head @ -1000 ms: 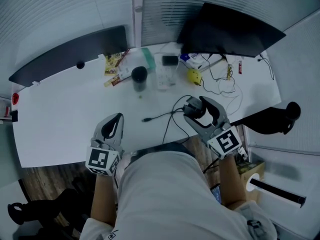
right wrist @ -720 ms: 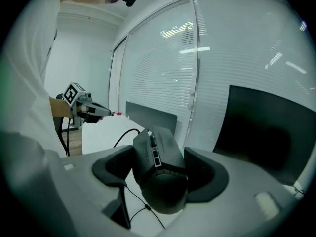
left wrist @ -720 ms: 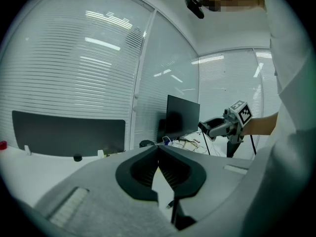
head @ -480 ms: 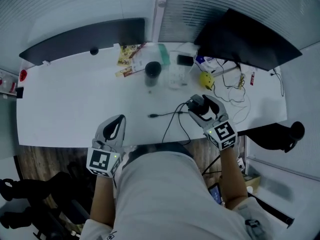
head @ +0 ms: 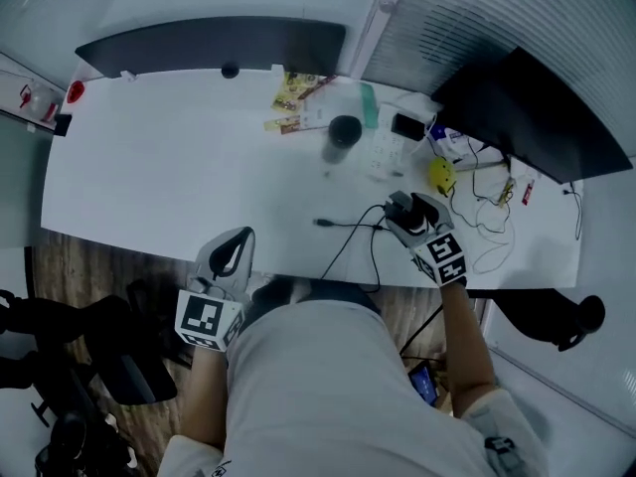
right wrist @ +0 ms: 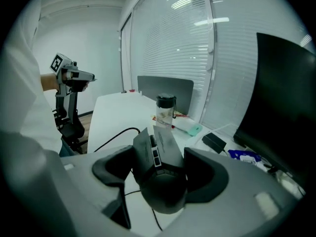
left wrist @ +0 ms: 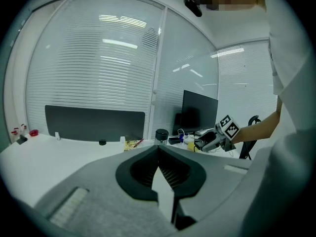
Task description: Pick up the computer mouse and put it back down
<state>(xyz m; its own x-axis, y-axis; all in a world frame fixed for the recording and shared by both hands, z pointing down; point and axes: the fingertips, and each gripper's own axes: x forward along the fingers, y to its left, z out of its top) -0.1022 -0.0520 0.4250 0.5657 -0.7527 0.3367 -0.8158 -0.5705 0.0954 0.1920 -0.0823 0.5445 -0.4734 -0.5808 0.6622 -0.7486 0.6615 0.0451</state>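
One grip mattered: my right tongs (head: 406, 211) were clamped on the computer mouse (right wrist: 160, 181), its long axis toward 11 o'clock over the table (head: 179, 187), with my left tongs (head: 237, 241) shut and empty, well apart at 9 o'clock.

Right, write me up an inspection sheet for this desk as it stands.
Surface: white desk, things grouped toward its right half.
Job's things: computer mouse, between the right gripper's jaws.
Clutter: dark-lidded cup, snack packets, yellow object, monitor.
Grippers: right gripper shut on the mouse; left gripper shut, empty, at the near edge.
Cables: black cable loose on the desk; thin wires at right.
Surroundings: window blinds, wooden floor, black chair.
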